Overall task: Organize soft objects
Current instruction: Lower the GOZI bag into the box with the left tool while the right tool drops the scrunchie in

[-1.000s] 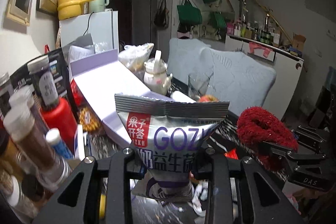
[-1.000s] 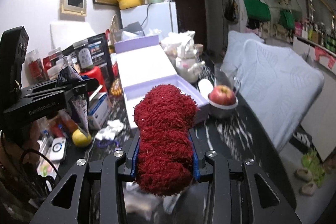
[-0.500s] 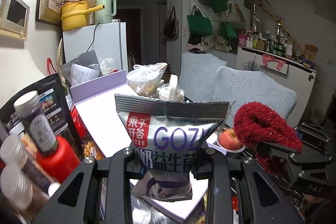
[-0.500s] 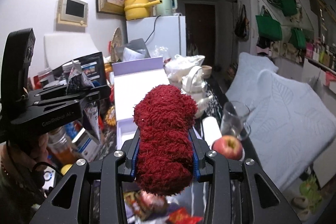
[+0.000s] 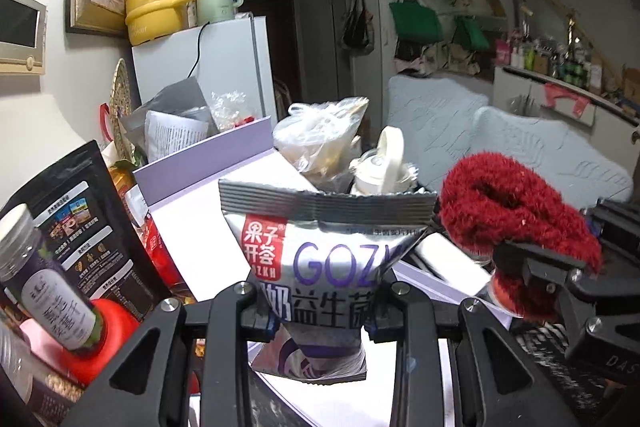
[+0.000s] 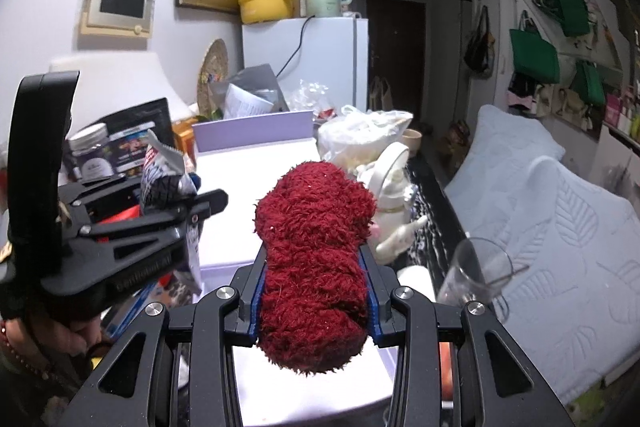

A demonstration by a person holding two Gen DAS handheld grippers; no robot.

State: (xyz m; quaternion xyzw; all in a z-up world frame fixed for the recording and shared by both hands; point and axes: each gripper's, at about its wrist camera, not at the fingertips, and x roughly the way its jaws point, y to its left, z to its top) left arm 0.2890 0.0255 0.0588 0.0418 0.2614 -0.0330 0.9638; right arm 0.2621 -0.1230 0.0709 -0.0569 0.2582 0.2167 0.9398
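On the silver snack bag [image 5: 320,267] pinched in my left gripper [image 5: 316,311] I can read "GOZ" in large purple letters, cut off at the bag's folded edge, and a red patch at its upper left with the white characters "果子开荟" over small letters ending "ZKH". Below runs a row of dark characters, "奶益生菌", partly hidden by the fingers. My right gripper [image 5: 532,291], seen from the left wrist, bears "DAS" in pale letters low on its black body. The black pouch [image 5: 80,227] and the jar [image 5: 48,291] beside it carry labels too small to read.
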